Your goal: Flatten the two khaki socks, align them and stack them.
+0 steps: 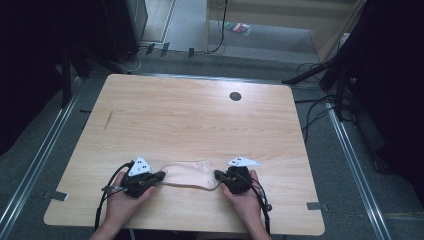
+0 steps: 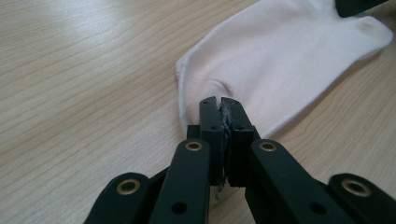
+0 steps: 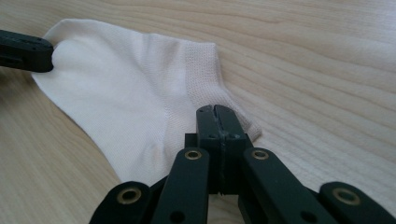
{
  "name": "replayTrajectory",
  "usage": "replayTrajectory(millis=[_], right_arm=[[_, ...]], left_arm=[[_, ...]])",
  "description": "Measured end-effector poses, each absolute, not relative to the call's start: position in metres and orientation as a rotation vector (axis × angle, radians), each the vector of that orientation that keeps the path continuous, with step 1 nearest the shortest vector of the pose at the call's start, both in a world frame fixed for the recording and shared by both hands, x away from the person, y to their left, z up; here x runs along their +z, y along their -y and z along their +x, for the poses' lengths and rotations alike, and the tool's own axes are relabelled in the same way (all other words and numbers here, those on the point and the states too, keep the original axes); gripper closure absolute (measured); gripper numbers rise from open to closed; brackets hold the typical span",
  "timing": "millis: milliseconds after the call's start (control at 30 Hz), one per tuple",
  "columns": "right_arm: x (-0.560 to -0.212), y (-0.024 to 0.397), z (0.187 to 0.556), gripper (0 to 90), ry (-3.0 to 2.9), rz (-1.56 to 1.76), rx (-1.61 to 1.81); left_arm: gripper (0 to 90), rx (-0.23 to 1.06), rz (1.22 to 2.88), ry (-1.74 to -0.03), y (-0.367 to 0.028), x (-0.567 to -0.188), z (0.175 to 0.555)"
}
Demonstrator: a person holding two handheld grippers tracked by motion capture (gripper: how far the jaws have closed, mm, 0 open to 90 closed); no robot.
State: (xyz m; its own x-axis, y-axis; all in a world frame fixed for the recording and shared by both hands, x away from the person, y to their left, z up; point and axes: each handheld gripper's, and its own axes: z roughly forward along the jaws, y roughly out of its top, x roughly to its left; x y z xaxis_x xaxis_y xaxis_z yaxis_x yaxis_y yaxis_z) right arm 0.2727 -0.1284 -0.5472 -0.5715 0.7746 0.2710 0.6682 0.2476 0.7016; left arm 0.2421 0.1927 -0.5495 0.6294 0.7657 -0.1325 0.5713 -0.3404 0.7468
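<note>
At the near edge of the table (image 1: pixel 200 107) your left gripper (image 2: pixel 219 103) has its jaws pinched together on one end of the sock (image 2: pixel 280 60), fabric caught between the pads; your right gripper (image 3: pixel 215 111) is clamped on the other end, at the ribbed cuff. From the high view the left gripper (image 1: pixel 159 176) and right gripper (image 1: pixel 218 174) point inward at each other with the sock (image 1: pixel 189 173) between them, lying flat on the wood, slightly curved. My read: you're at the grasp-both-ends step, sock secured but not lifted or folded yet. Next move likely calls for raising or drawing both ends together in sync, keeping tension even so neither pinch slips — both grips are shallow, right at the hems. Rest of the tabletop is bare apart from the grommet hole (image 1: pixel 235 96) at the far side, well apart from your work
</note>
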Motion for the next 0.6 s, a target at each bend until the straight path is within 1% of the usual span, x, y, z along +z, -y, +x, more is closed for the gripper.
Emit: replayTrajectory(millis=[133, 167, 267, 367, 400, 467, 500, 600], right_arm=[[-0.548, 0.128, 0.273, 90.0, -2.359, 1.366, 1.218], [-0.548, 0.128, 0.273, 90.0, -2.354, 1.37, 1.218], [-0.547, 0.13, 0.27, 90.0, -2.316, 1.401, 1.303], [-0.539, 0.133, 0.266, 88.8, -2.26, 1.352, 1.38], [-0.536, 0.135, 0.265, 86.8, -2.238, 1.332, 1.399], [-0.532, 0.139, 0.263, 78.1, -2.195, 1.301, 1.426], [-0.531, 0.141, 0.262, 75.4, -2.178, 1.294, 1.429], [-0.527, 0.151, 0.26, 59.8, -2.126, 1.284, 1.439]], left_arm=[[89.4, 0.291, 2.025, -1.055, -0.195, -0.551, 0.243], [88.3, 0.269, 2.013, -1.048, -0.196, -0.551, 0.243], [79.5, 0.202, 1.939, -1.023, -0.203, -0.55, 0.242], [77.3, 0.16, 1.851, -1.0, -0.211, -0.545, 0.239], [75.2, 0.156, 1.825, -0.996, -0.215, -0.544, 0.238], [70.1, 0.164, 1.789, -0.992, -0.221, -0.541, 0.235], [69.1, 0.175, 1.771, -0.99, -0.224, -0.54, 0.233], [65.3, 0.219, 1.731, -0.993, -0.237, -0.536, 0.229]])
